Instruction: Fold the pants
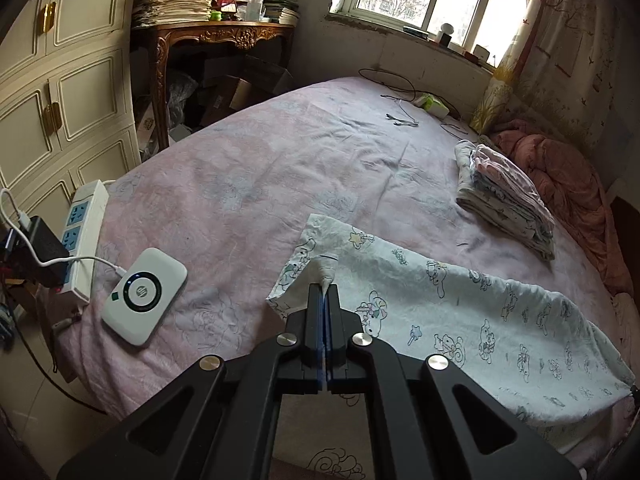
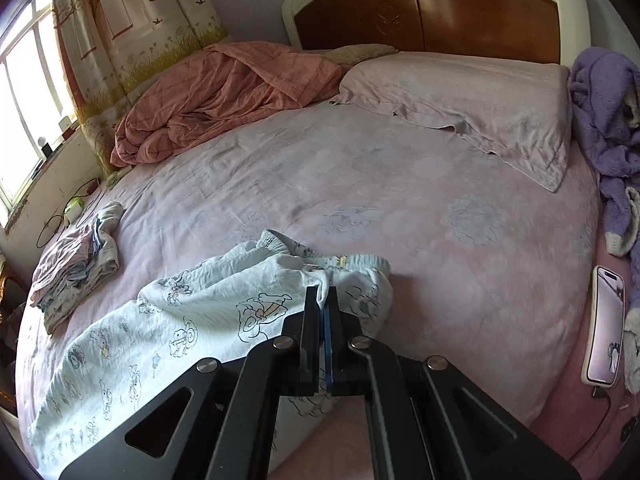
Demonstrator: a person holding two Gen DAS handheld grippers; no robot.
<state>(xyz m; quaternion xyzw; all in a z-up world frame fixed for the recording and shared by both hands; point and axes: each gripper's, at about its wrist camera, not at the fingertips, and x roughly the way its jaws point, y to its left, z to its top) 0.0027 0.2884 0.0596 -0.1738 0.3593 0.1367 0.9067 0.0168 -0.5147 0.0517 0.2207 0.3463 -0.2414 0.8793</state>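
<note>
A pink floral bedsheet (image 2: 420, 184) covers the wide bed, its carved wooden headboard (image 2: 432, 12) at the far end behind a flat pillow (image 2: 460, 100) and a rumpled salmon quilt (image 2: 224, 92). Across the near edge of the bed, a pair of white cartoon-print pants (image 2: 192, 312) is held between two tools. The left gripper (image 1: 325, 286), angled downward toward the mattress, has its jaws pressed together on a pinch of cloth at one end of the pants. The right gripper (image 2: 323, 300), tilted down at a similar slope, is clamped on a fold beside the gathered elastic waistband (image 2: 360, 262). A stack of folded clothes (image 1: 508, 200) sits well apart toward the window. A white power strip (image 1: 86, 232), a white pocket router (image 1: 144, 296) and a smartphone (image 2: 606, 328) rest at the bed's edges.
</note>
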